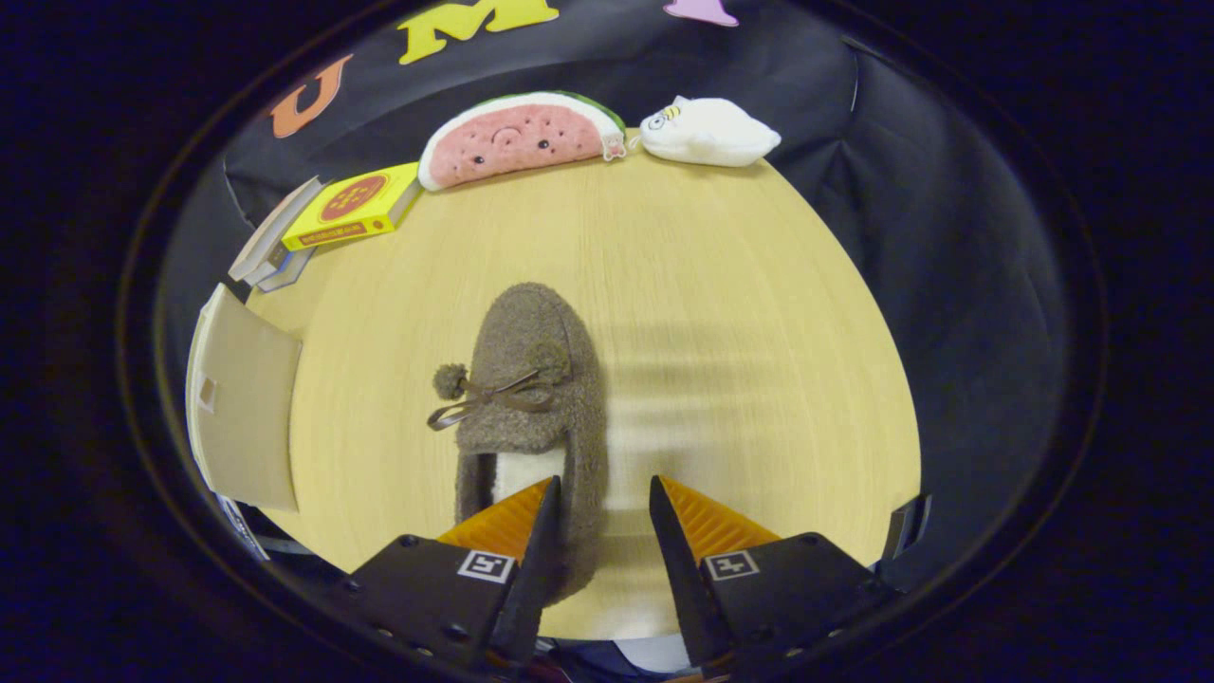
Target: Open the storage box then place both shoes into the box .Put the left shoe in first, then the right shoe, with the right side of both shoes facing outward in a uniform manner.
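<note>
Our gripper holds its jaws apart, straddling the brown slipper's side wall on the counter.

Two black gripper bodies fill the near side, each fronted by a ribbed orange wedge tapering to dark inner fingers. A white square black-patterned marker sits on each body, small round screws dot the left one's edge.

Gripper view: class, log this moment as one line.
gripper: open, one finger inside heel opening, other outside | fuzzy brown slipper with bow: flat on round wooden table, toe pointing away | cardboard flap: table's edge
</note>
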Available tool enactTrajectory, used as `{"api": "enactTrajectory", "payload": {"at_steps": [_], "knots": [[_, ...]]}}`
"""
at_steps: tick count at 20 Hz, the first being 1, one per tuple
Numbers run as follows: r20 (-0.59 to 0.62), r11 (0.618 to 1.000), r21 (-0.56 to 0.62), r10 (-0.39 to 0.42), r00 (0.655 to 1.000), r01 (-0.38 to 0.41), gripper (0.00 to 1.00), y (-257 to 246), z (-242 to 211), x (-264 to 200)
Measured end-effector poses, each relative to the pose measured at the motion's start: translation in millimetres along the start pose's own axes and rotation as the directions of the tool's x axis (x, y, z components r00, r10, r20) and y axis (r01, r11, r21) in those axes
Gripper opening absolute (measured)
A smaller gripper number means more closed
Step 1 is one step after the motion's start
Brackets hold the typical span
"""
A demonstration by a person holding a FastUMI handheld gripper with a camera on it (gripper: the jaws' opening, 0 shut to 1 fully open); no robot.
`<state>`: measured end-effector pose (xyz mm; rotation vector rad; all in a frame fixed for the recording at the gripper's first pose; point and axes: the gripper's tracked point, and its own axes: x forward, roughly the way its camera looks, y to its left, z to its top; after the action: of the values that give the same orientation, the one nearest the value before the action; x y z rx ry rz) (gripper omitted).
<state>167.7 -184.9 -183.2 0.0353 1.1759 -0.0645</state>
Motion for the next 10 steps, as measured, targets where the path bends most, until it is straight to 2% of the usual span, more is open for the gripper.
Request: {"api": "enactTrajectory", "payload": {"at_steps": [2, 4, 5, 6, 7, 10], "knots": [[-0.019, 1.000, -0.013, 0.009, 1.000, -0.009, 0.58, 2, -1, 13], [-0.054, 0.999, -0.035, 0.021, 0.998, -0.023, 0.04, 8, -1, 12], [-0.046, 0.999, -0.031, 0.016, 0.999, -0.018, 0.10, 9, -1, 19], [-0.043, 0.999, -0.026, 0.022, 0.999, -0.023, 0.10, 10, -1, 13], [-0.041, 1.000, -0.015, 0.022, 0.999, -0.023, 0.00, 9, -1, 14], [-0.052, 0.999, 0.026, 0.027, 0.998, -0.025, 0.00, 11, -7, 13]]}}
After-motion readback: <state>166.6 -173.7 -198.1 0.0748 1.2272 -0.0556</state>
